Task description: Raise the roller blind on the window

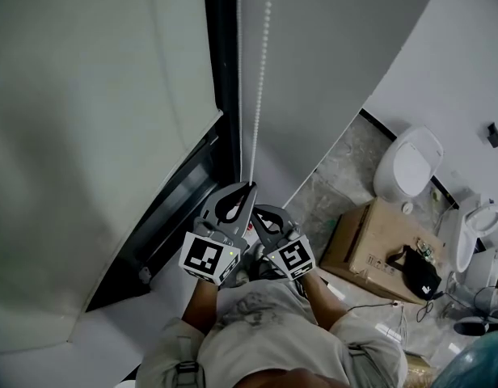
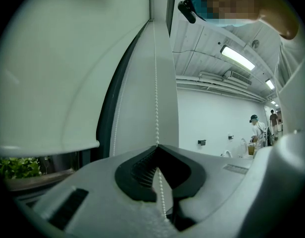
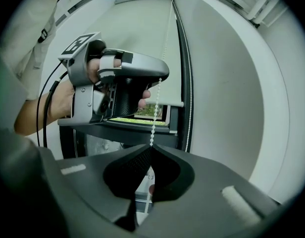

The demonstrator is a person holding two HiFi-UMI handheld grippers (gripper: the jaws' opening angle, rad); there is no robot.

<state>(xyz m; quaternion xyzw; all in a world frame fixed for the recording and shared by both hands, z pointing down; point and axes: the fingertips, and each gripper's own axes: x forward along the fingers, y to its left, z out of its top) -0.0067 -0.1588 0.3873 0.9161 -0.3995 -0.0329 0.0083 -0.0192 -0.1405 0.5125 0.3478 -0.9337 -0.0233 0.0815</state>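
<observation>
Left of both pairs of jaws: one roller blind, hanging low beside the dark window frame. Straight above: two strands of bead chain, nothing across them. Off right: one cardboard box, two white toilets. Left gripper pinched fully closed on one strand; right gripper just below, clamped on the same strand.

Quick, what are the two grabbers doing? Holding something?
Left gripper: closed on the bead chain.
Right gripper: closed on the same bead chain, lower down.
</observation>
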